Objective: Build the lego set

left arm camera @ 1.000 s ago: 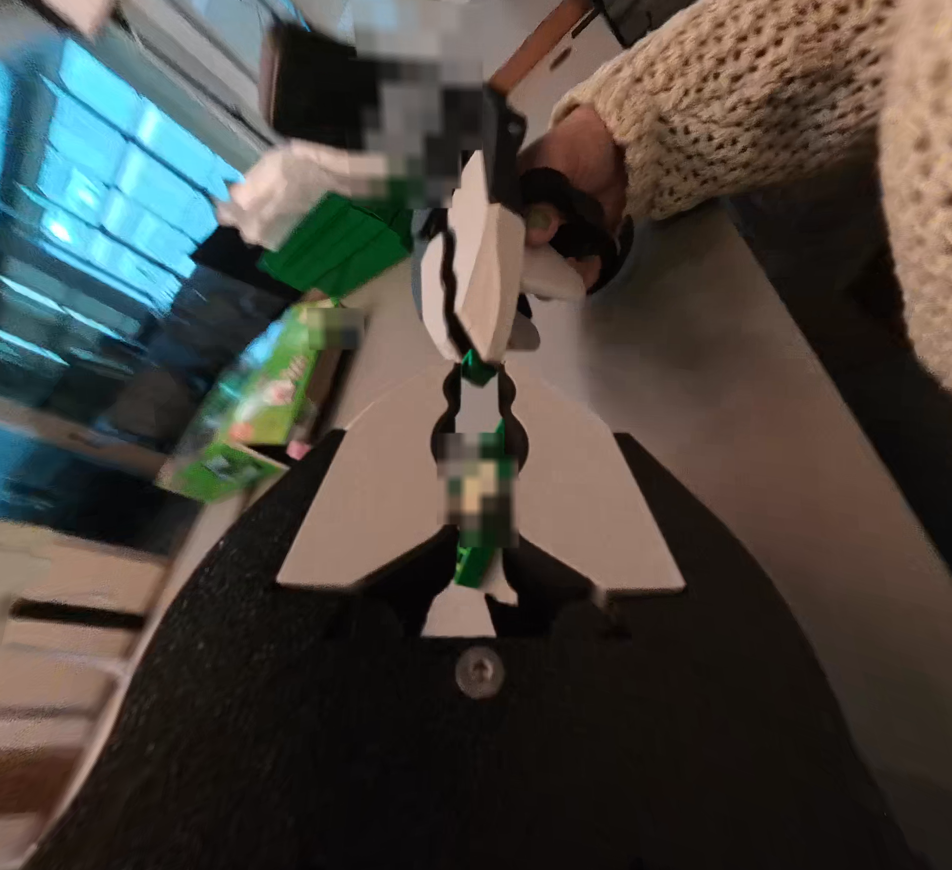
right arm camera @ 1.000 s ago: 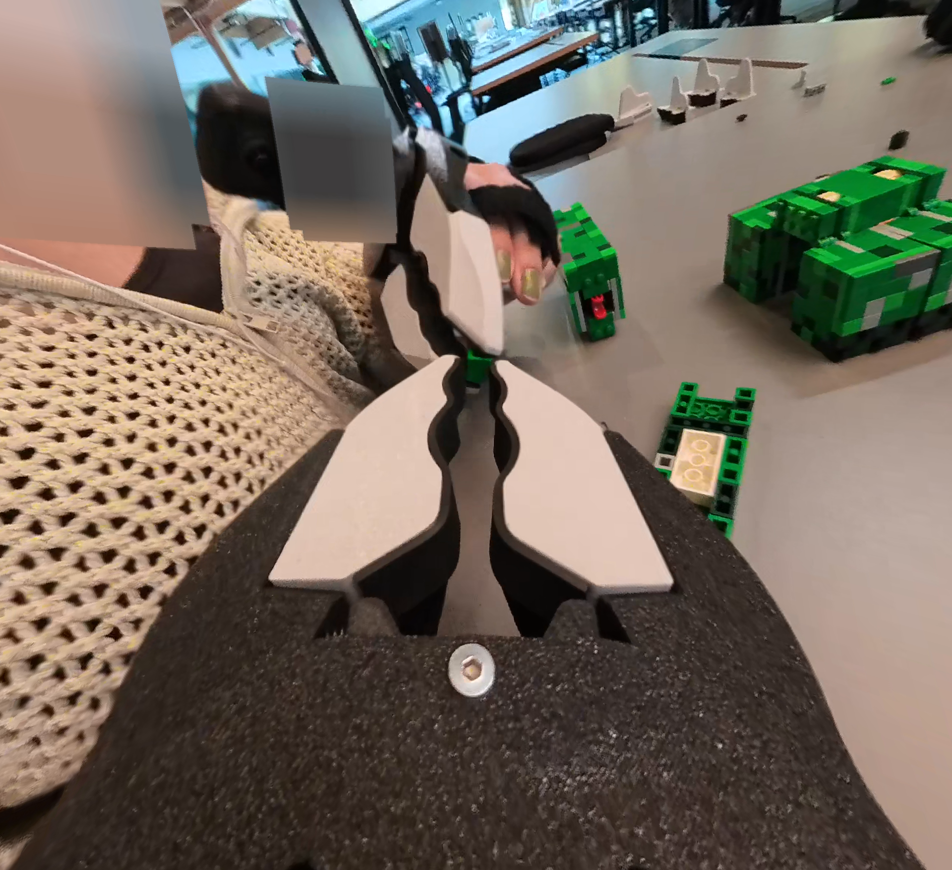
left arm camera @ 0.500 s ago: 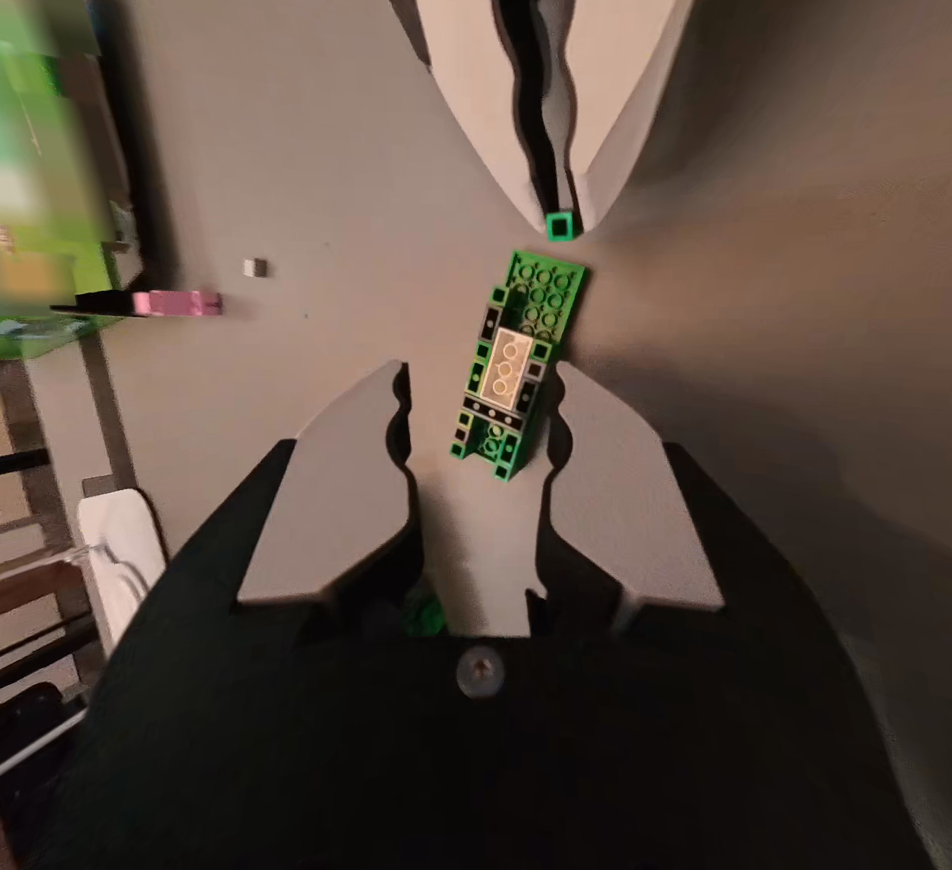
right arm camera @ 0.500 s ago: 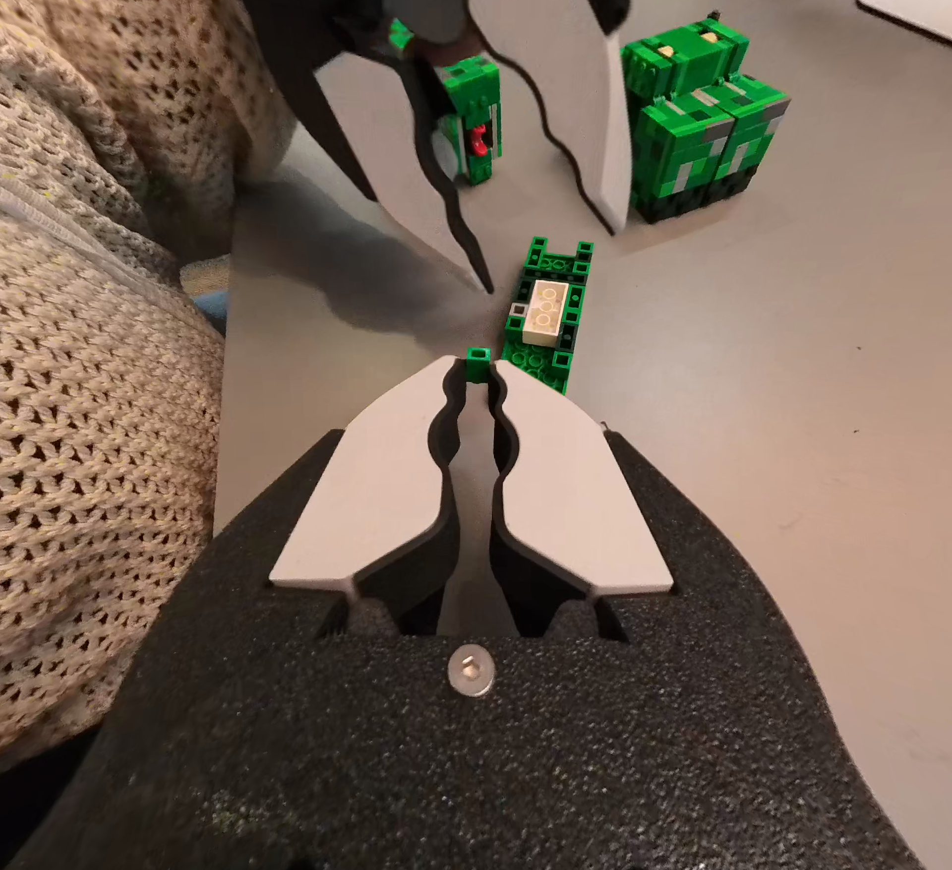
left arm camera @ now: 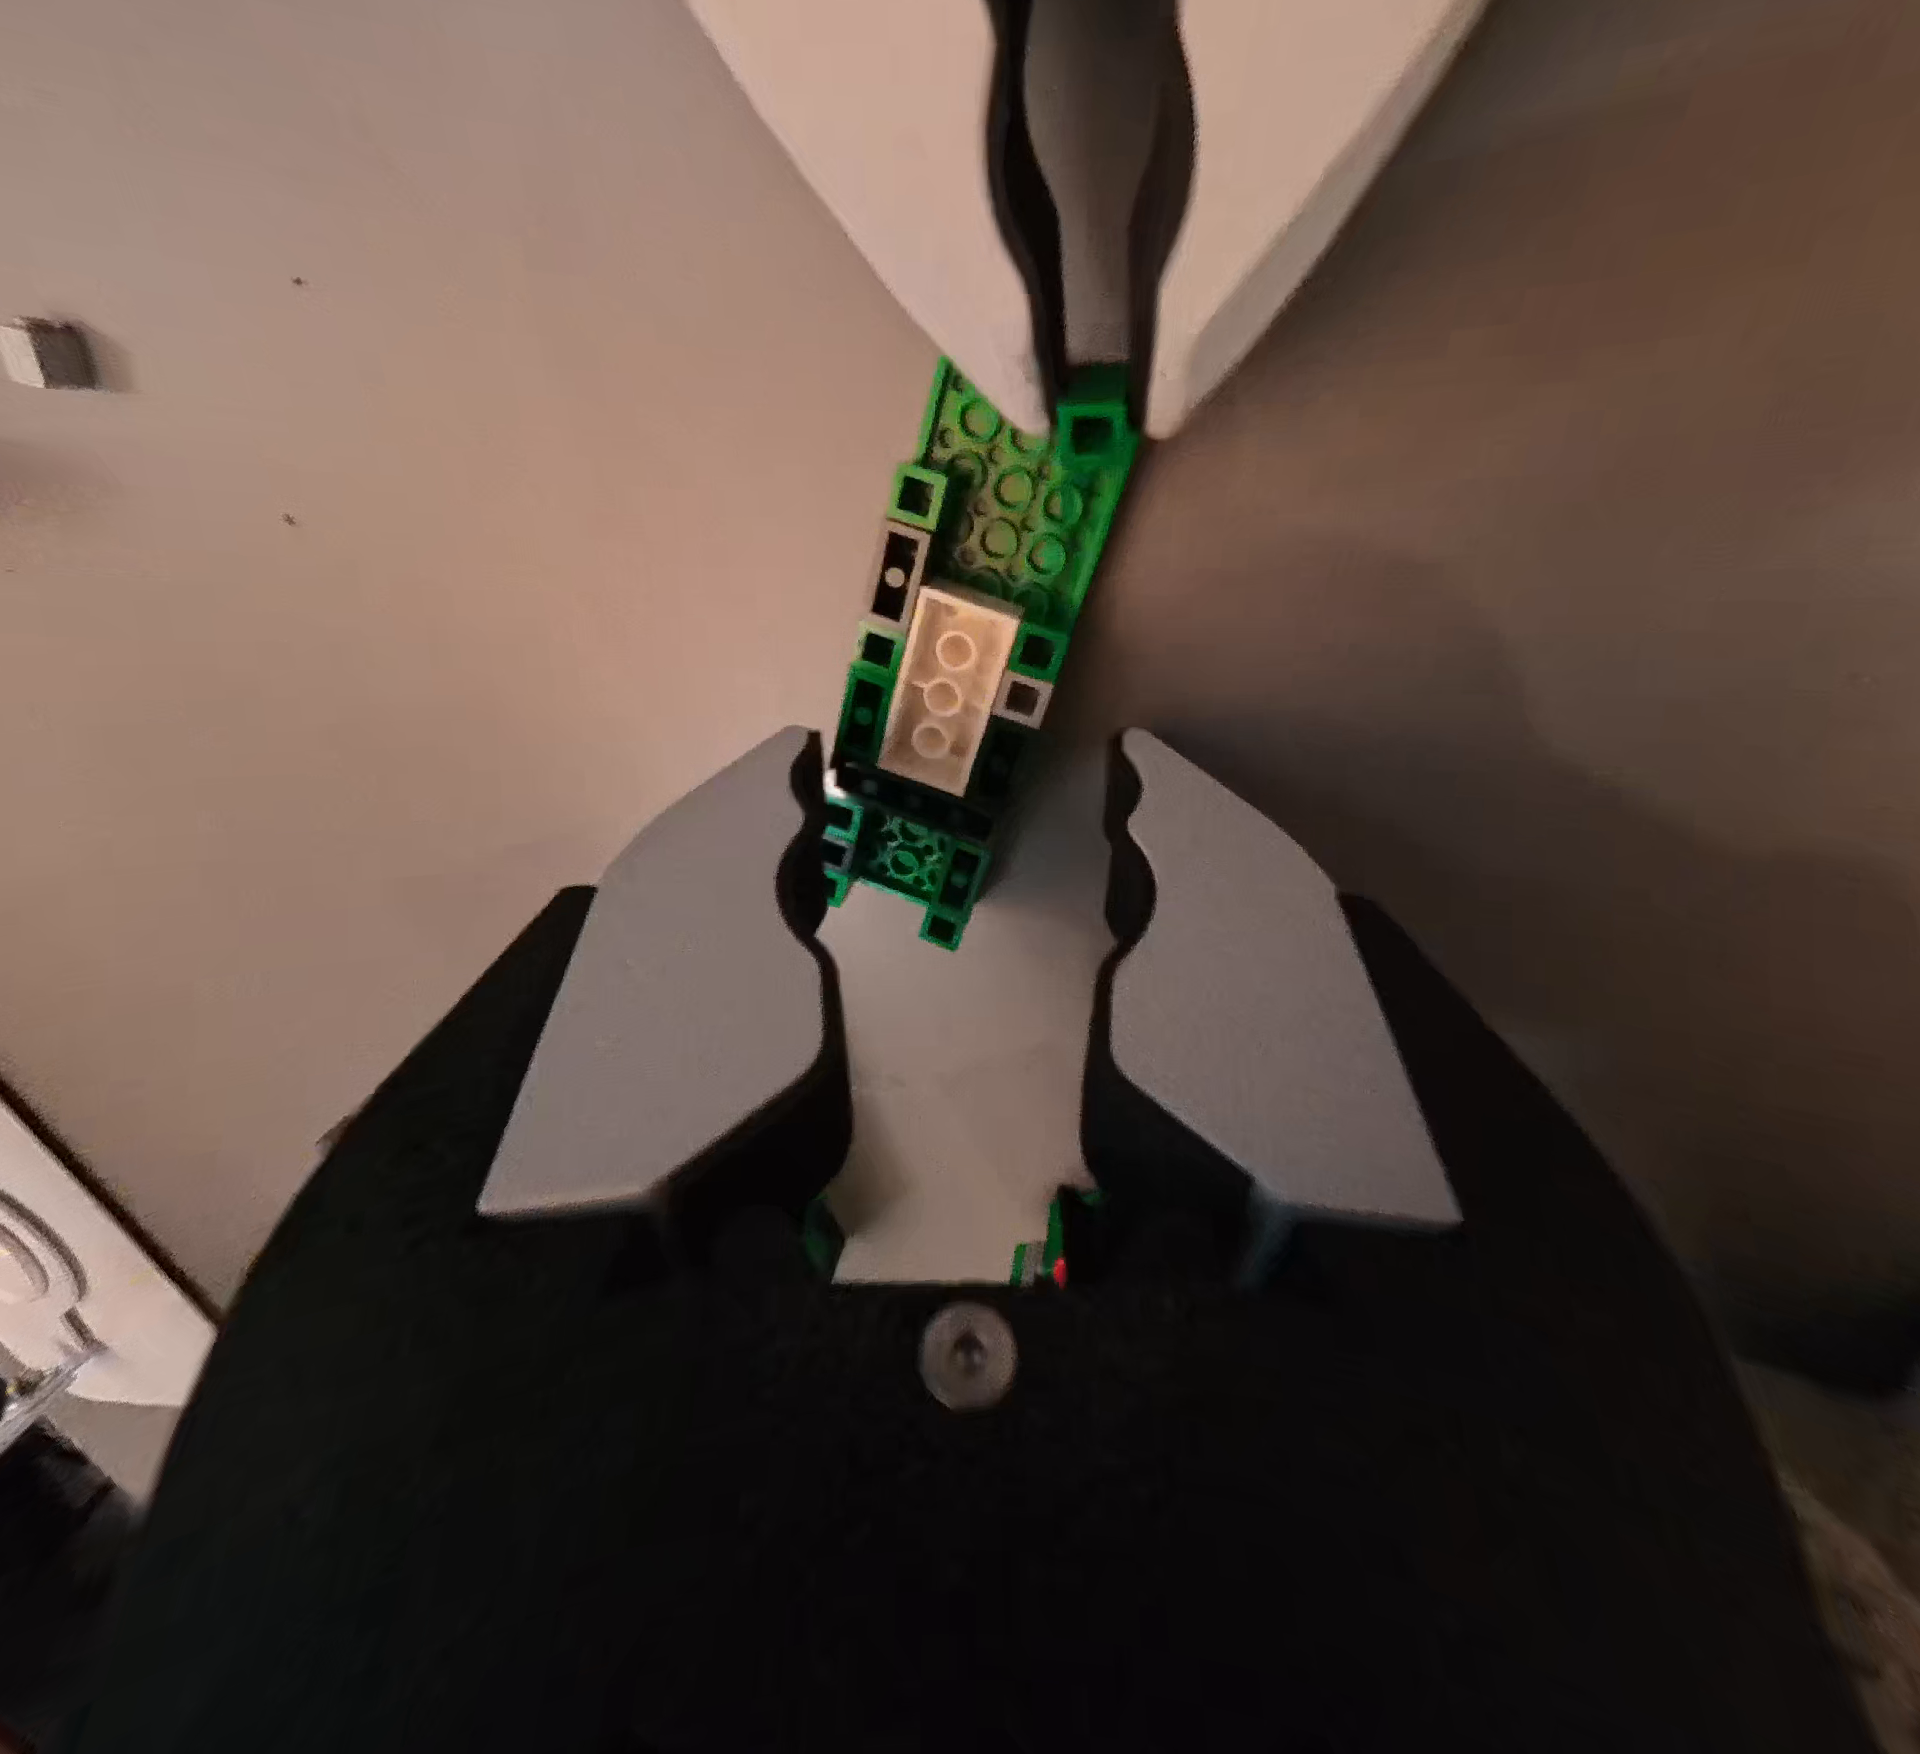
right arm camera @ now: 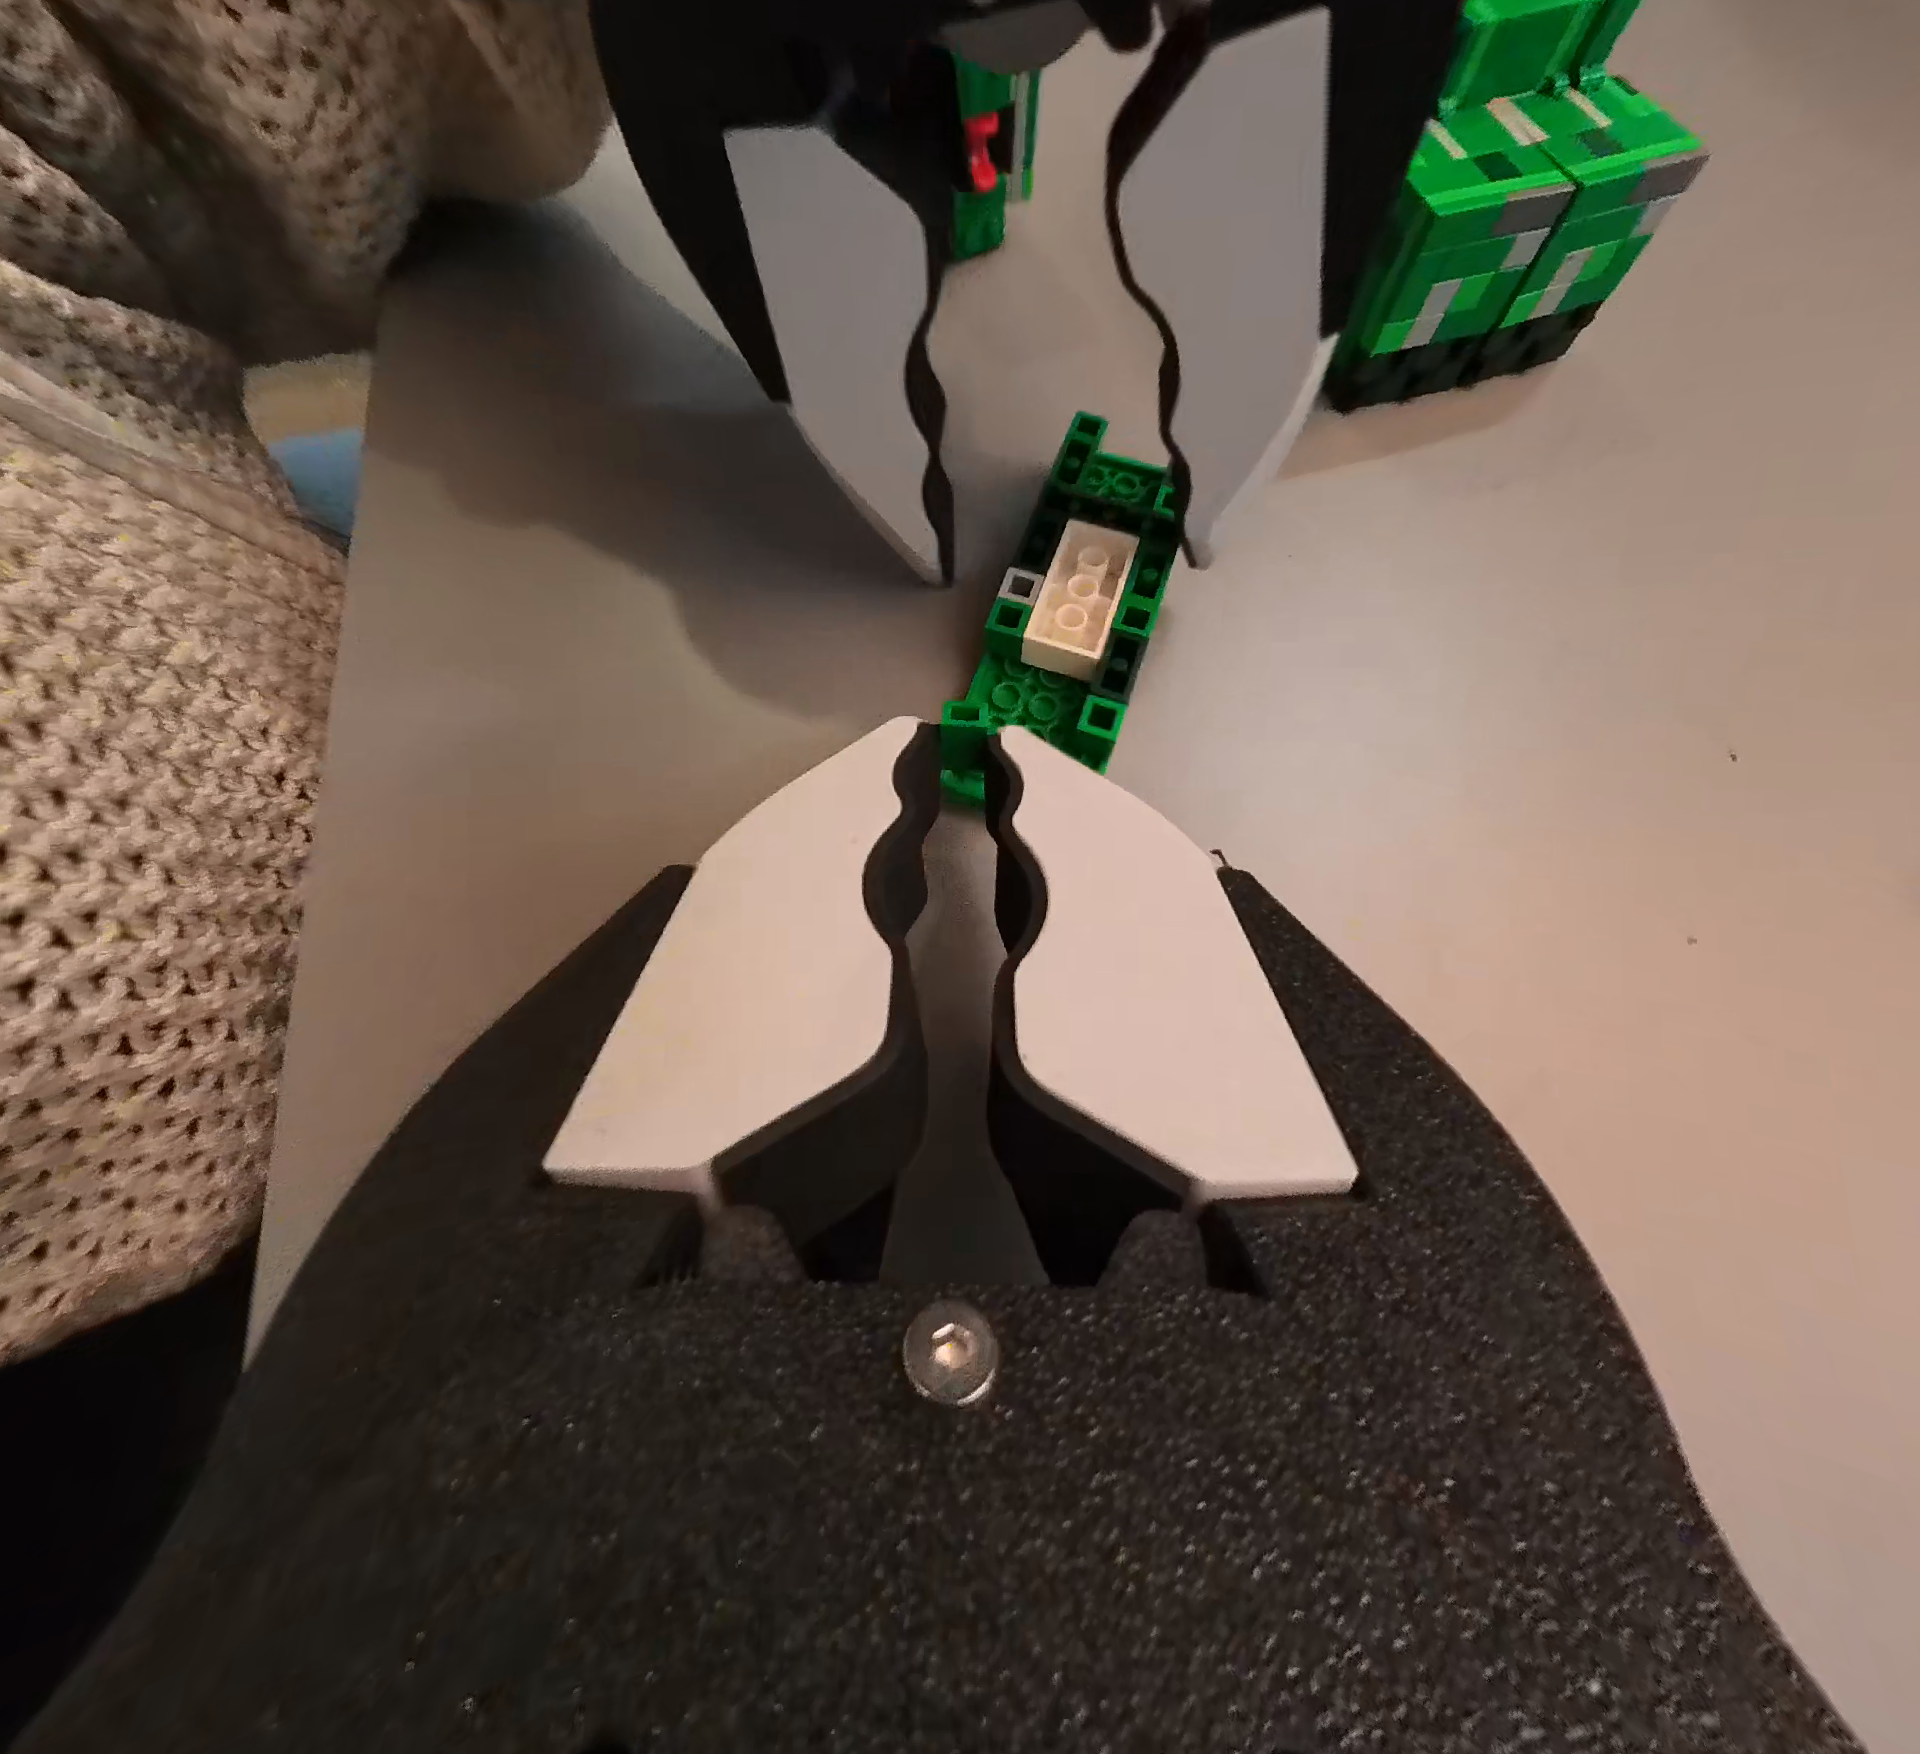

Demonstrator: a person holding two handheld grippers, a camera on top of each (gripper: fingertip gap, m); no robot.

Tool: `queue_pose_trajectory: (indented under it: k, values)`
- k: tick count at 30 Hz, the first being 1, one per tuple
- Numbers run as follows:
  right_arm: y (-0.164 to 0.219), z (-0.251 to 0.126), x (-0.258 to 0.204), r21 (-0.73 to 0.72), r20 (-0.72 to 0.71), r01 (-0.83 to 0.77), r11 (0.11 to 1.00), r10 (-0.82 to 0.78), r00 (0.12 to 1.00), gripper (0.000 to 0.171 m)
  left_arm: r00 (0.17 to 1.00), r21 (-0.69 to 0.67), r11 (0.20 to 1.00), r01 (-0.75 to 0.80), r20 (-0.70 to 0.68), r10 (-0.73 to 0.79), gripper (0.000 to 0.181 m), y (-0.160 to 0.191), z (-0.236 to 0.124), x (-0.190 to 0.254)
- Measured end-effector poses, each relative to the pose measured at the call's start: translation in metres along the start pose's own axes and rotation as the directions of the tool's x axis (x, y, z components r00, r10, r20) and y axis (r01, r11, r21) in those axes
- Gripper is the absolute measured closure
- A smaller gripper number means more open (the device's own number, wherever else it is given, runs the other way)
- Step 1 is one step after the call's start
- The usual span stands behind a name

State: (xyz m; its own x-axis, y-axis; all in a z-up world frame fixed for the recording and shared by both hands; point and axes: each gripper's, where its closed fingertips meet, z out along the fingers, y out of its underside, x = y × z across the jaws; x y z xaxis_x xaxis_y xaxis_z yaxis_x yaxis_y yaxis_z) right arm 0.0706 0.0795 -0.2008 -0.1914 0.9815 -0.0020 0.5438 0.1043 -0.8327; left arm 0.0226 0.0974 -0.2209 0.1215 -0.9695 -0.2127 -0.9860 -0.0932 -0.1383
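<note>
Two claws: right claw (right arm camera: 961, 748) pinches a small green brick (left arm camera: 1097, 431) over studded assembly (left arm camera: 961, 655); left claw (left arm camera: 961, 759) gapes empty.

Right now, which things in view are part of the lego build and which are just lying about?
In play:
- right gripper, shut on a small green brick
- left gripper, open around the flat green assembly with a cream brick on top

Lying about:
- finished green and black block stack
- green piece with a red part
- small grey piece
- table
</note>
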Motion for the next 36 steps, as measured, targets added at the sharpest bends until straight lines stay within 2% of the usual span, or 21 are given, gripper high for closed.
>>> queue_pose_trajectory:
  k: [3,6,9,14,24,36]
  values:
    - [0.001,0.004,0.0,-0.023,-0.005,0.026,0.999,-0.026,1.0,0.164,0.998,-0.023,0.998,0.058,0.025,-0.057,0.143,0.003,0.0,-0.003]
    - [0.001,0.005,-0.001,-0.024,0.009,0.054,0.998,-0.054,0.998,0.164,0.978,-0.006,0.98,0.201,-0.052,-0.201,0.136,-0.004,-0.002,0.009]
    - [0.001,0.004,-0.001,-0.018,0.04,0.057,0.998,-0.056,0.998,0.163,0.958,0.006,0.962,0.273,-0.095,-0.271,0.125,-0.011,-0.004,0.02]
    - [0.002,0.008,-0.009,-0.049,0.053,0.03,0.998,-0.027,0.998,0.163,0.954,0.031,0.955,0.293,-0.08,-0.29,0.113,-0.008,-0.011,0.034]
    - [0.003,0.019,-0.014,-0.099,-0.039,0.066,0.993,-0.07,0.997,0.163,0.934,0.07,0.932,0.356,-0.064,-0.352,0.114,0.009,-0.017,0.039]
    - [0.008,0.014,-0.017,-0.133,-0.031,0.03,0.991,-0.034,0.999,0.158,0.942,0.09,0.938,0.334,-0.065,-0.329,0.115,0.006,-0.017,0.037]
